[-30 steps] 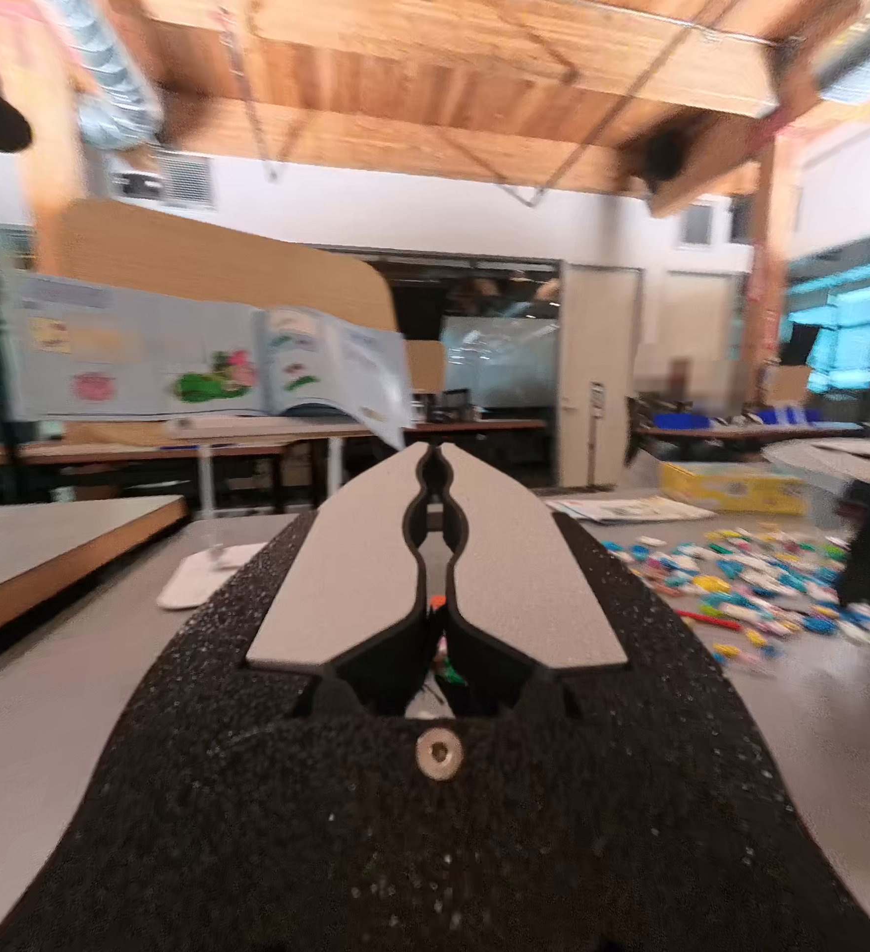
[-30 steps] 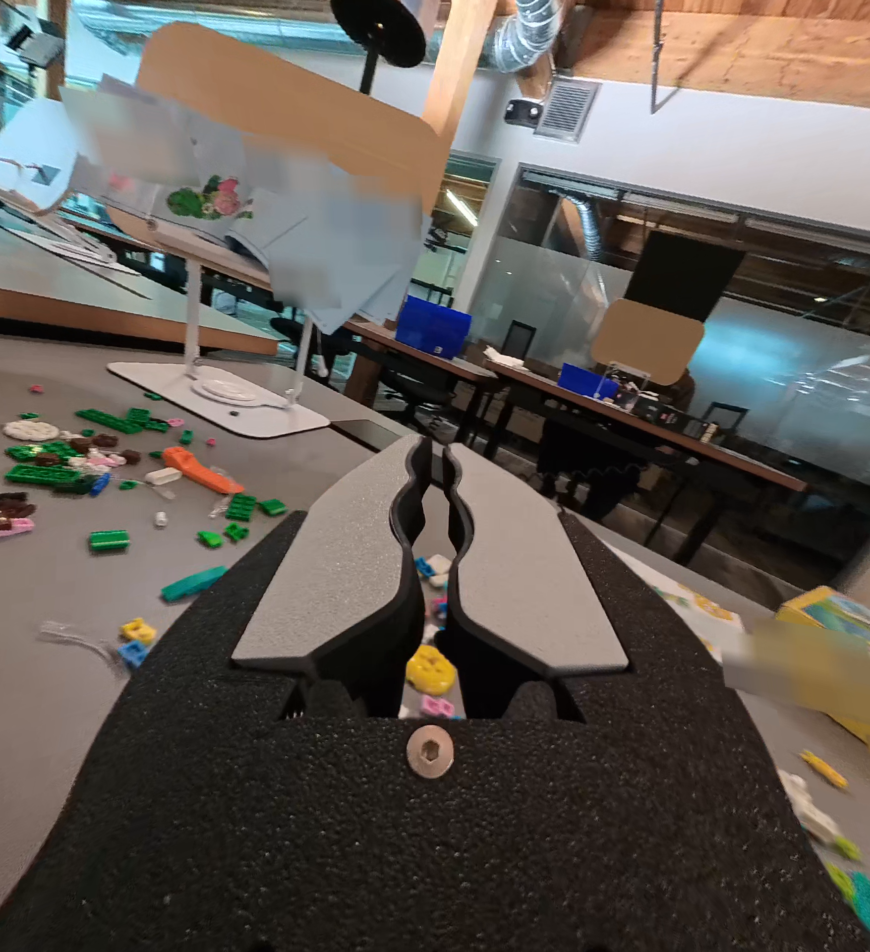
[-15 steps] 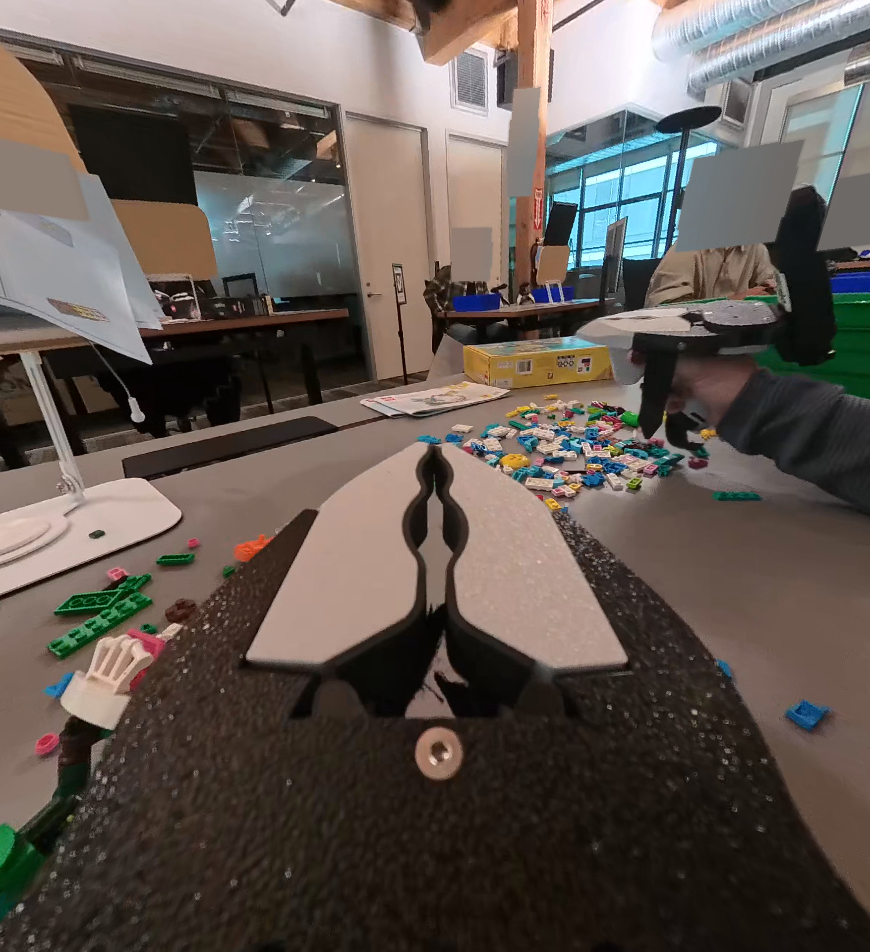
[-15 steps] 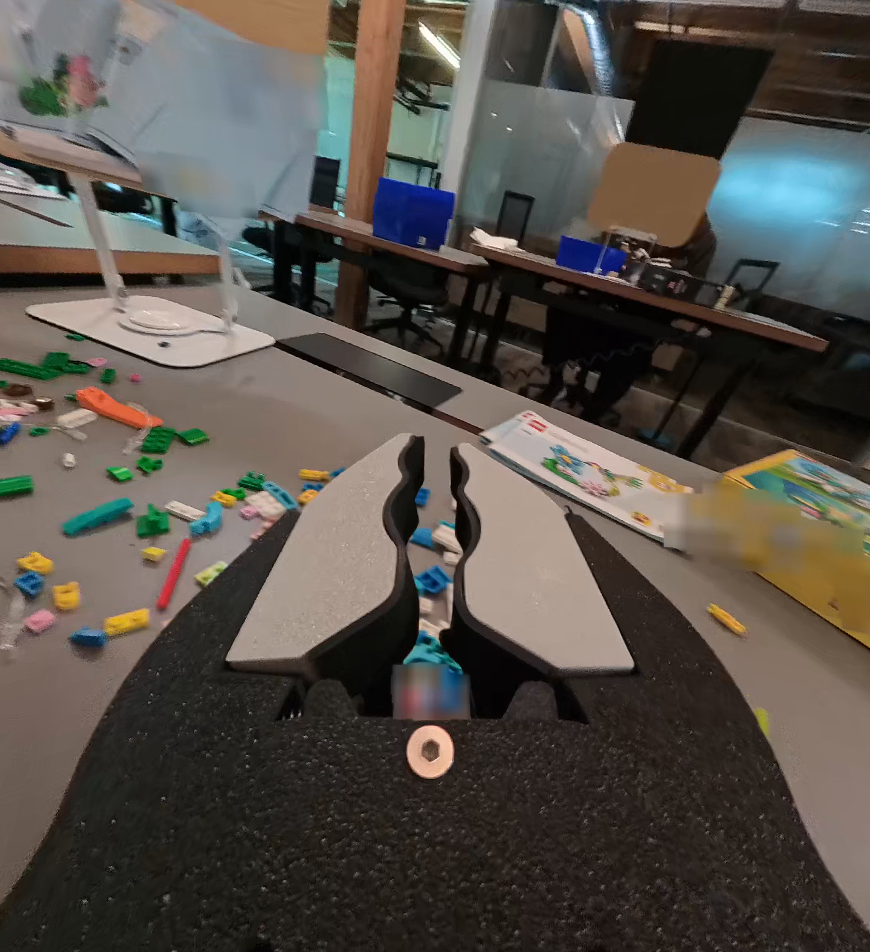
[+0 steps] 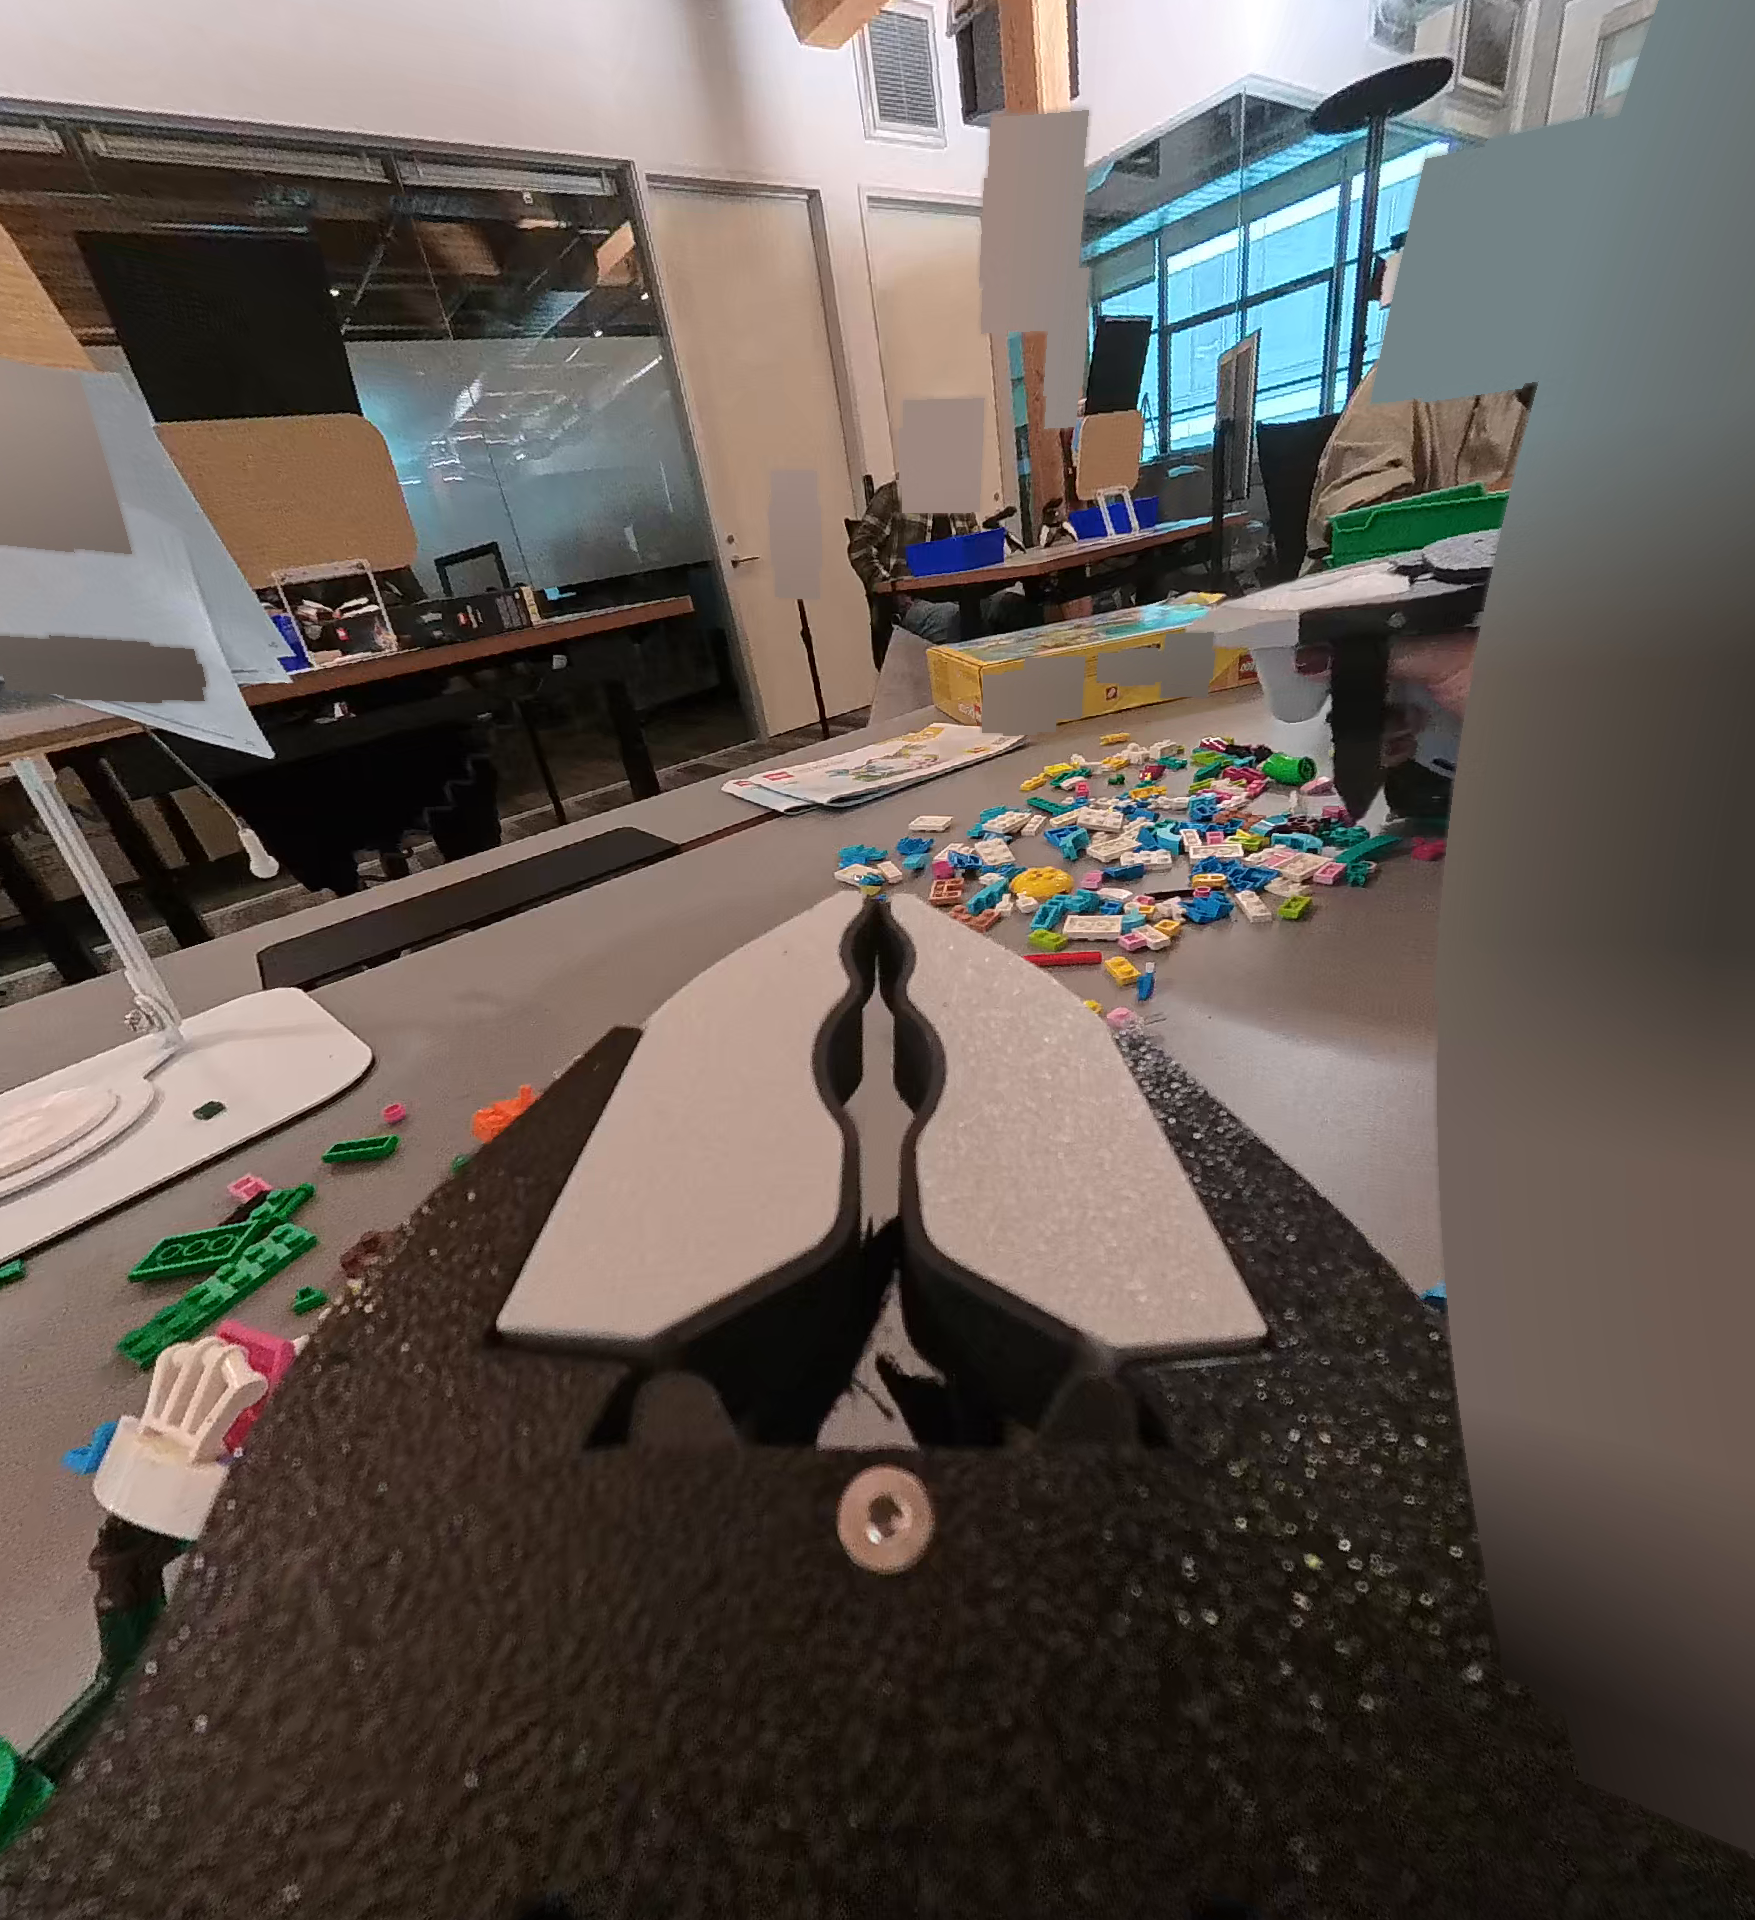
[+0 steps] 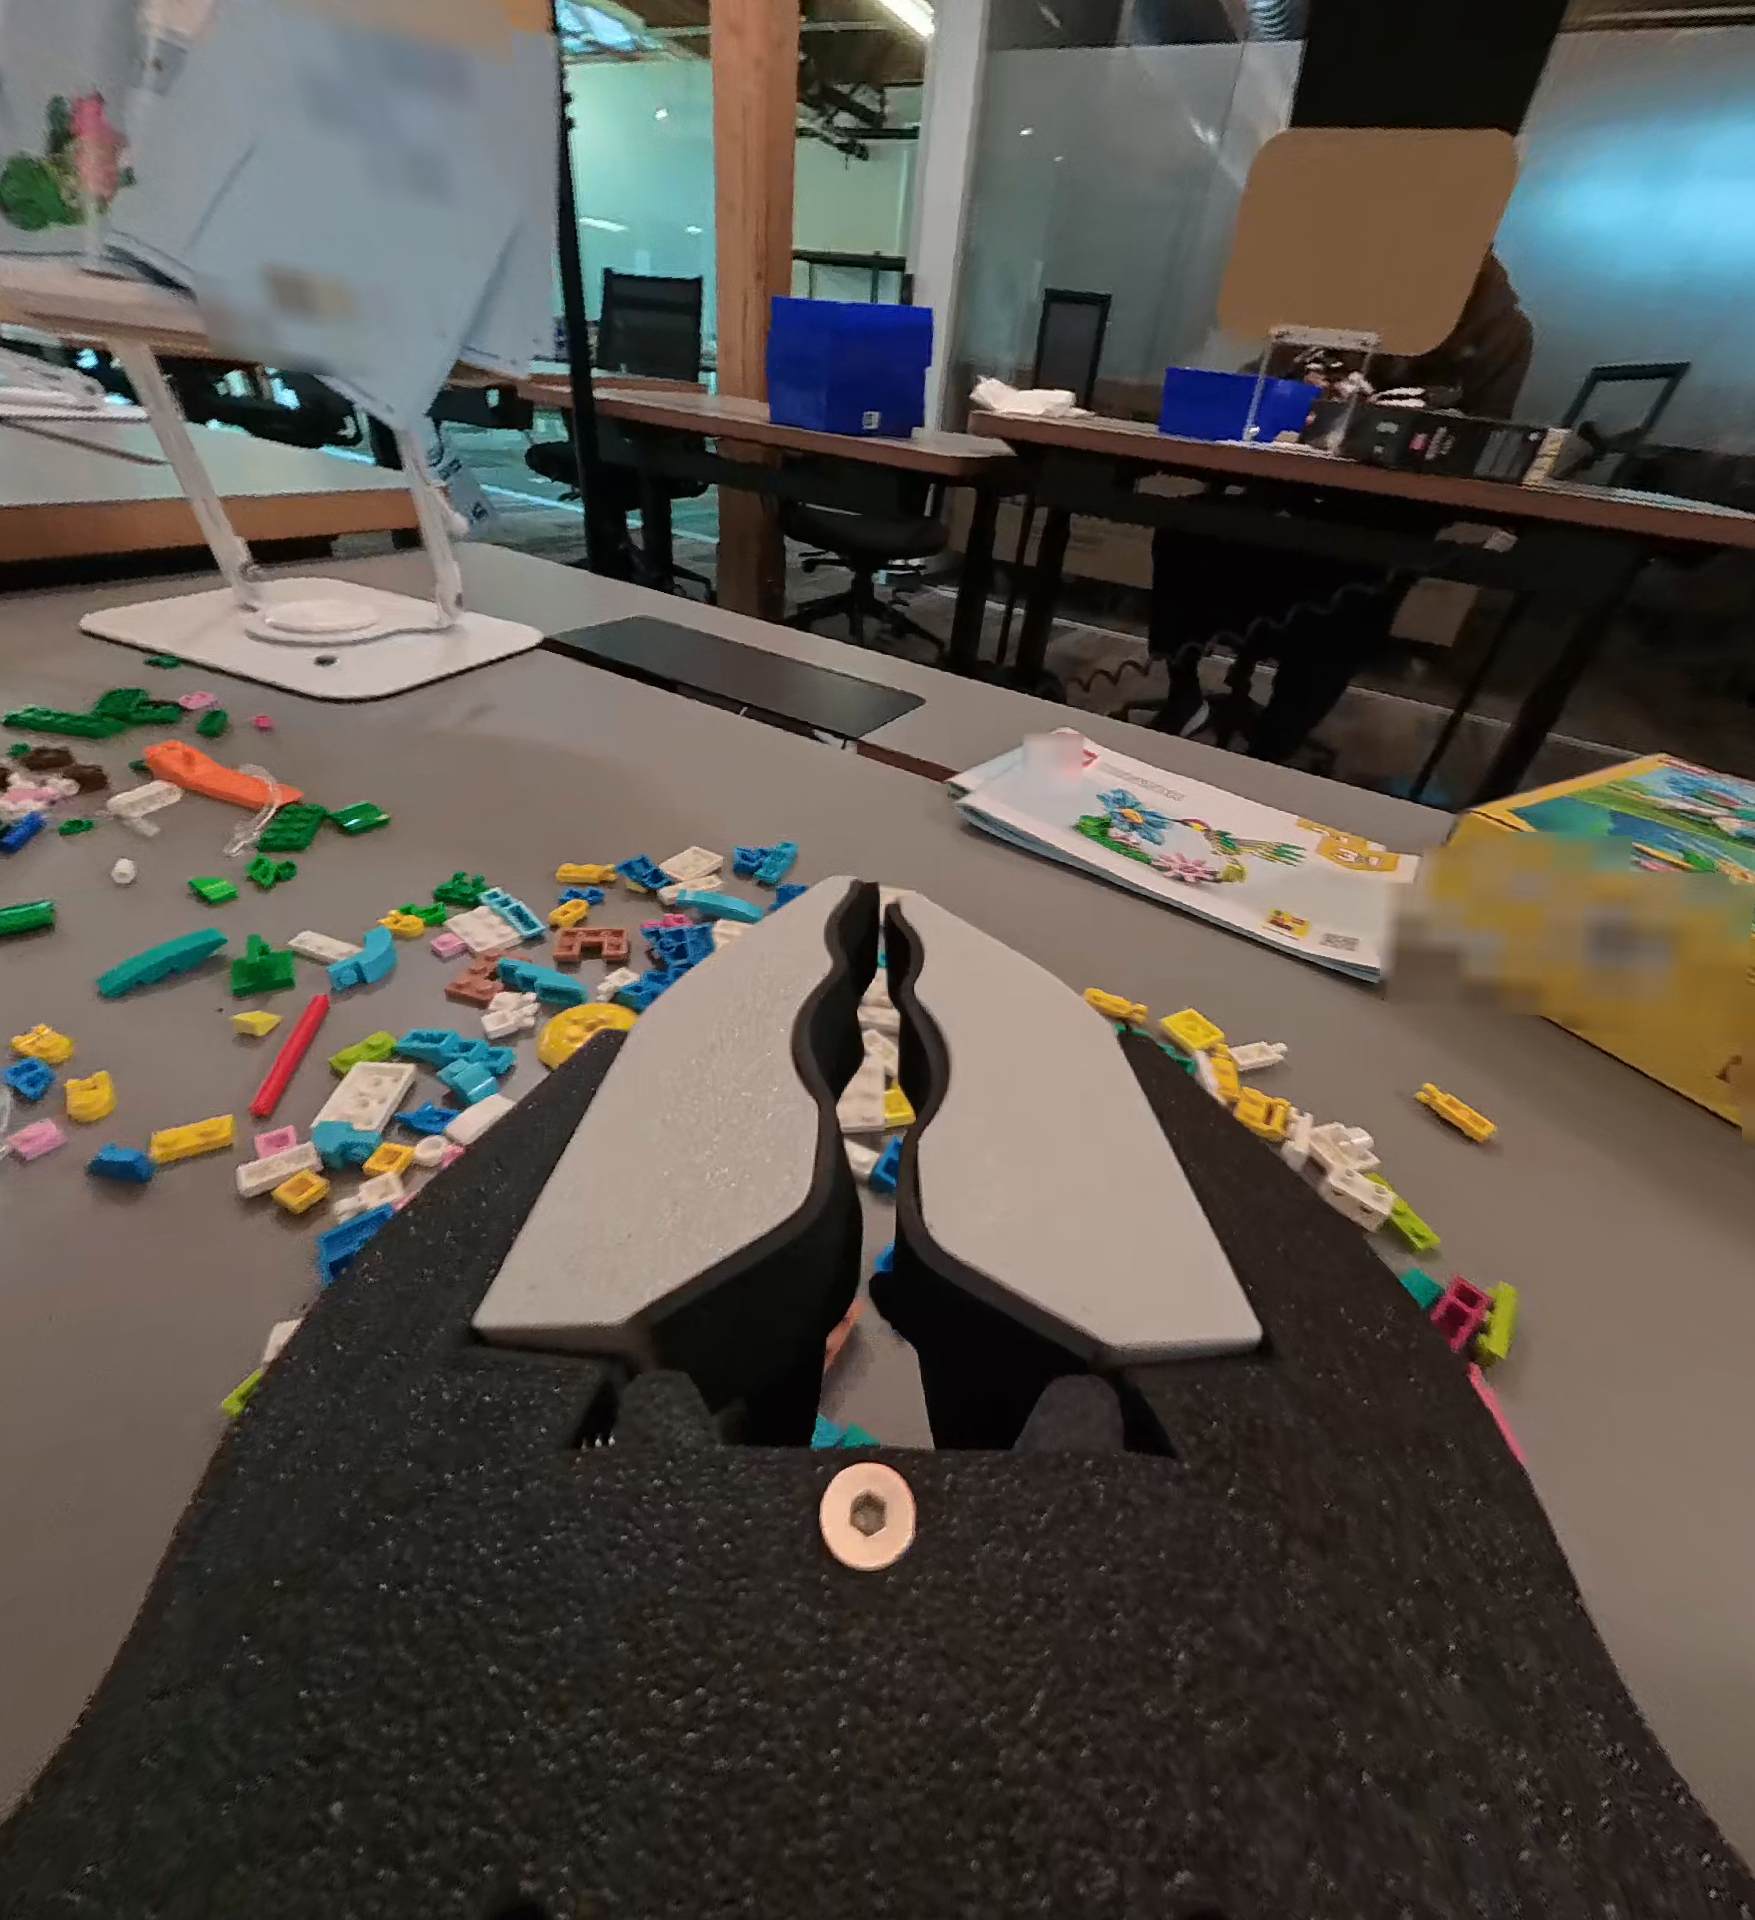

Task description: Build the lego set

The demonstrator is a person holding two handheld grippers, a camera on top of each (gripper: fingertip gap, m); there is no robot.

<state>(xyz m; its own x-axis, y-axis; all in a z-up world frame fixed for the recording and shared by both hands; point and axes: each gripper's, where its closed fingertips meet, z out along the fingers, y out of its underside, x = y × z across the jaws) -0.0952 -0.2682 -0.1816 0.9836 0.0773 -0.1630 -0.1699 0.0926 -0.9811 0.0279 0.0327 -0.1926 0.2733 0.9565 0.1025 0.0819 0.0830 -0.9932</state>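
Loose lego pieces (image 6: 499, 997) in blue, white, yellow and pink lie scattered on the grey table (image 6: 644, 769). My right gripper (image 6: 878, 902) hovers low over this pile, shut and empty. The pile also shows in the left wrist view (image 5: 1112, 862), far right of centre, with the right gripper (image 5: 1361, 727) above its far side. My left gripper (image 5: 873, 916) is shut and empty above bare table. Green plates (image 5: 218, 1268) and a white flower-like piece (image 5: 177, 1423) lie at its left. Green and brown pieces (image 6: 73, 717) and an orange brick separator (image 6: 218, 779) lie left of the pile.
A white stand base (image 5: 125, 1091) carries an open instruction booklet at the left. A second booklet (image 6: 1185, 852) and a yellow box (image 6: 1683, 935) lie at the back right. A black strip (image 6: 738, 675) sits near the table's far edge. Other desks stand beyond. Left tips to right tips: about 35 cm. The white flower-like piece (image 5: 177, 1423) lies around 12 cm away from my left fingertips. Between my left fingertips and the orange brick separator (image 6: 218, 779) there is roughly 20 cm.
Both views have tipped down from the ceiling and room to the table. The right gripper has come down over the coloured pile, its jaws a little closer. The left view swung right.
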